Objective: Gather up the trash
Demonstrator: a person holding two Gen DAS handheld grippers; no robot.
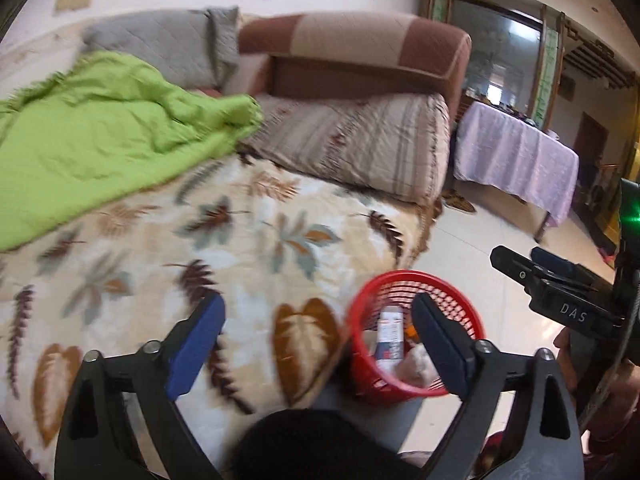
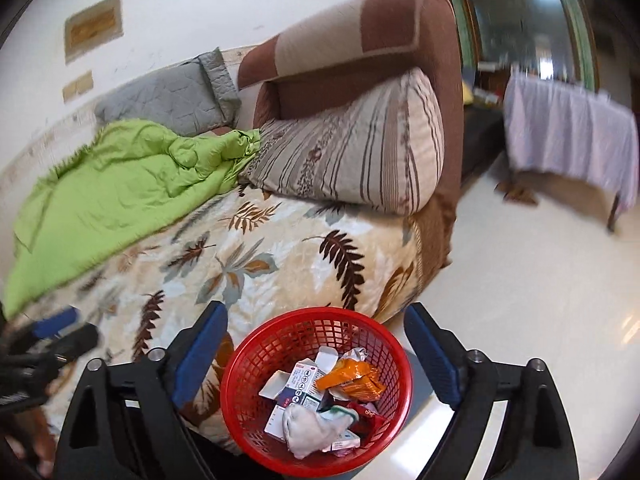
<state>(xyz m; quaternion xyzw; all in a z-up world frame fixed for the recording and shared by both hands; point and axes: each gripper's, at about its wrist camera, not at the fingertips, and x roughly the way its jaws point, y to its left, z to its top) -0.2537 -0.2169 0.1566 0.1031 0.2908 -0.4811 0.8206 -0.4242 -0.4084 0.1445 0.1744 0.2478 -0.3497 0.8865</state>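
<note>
A red mesh basket (image 2: 248, 364) stands on the floor against the edge of the bed. It holds trash: a white medicine box (image 2: 298, 384), an orange wrapper (image 2: 354, 378), a crumpled white tissue (image 2: 310, 426) and other scraps. My right gripper (image 2: 316, 354) is open and empty, held above the basket. My left gripper (image 1: 320, 344) is open and empty, over the bed edge left of the basket (image 1: 362, 376). The right gripper's body (image 1: 560, 292) shows at the right of the left wrist view.
The bed has a leaf-patterned blanket (image 2: 256, 256), a green quilt (image 2: 120, 192), a striped cushion (image 2: 360, 148) and a grey pillow (image 2: 168, 96). A brown headboard (image 2: 380, 32) stands behind. A table with a lilac cloth (image 2: 572, 132) stands on the pale tile floor (image 2: 520, 280).
</note>
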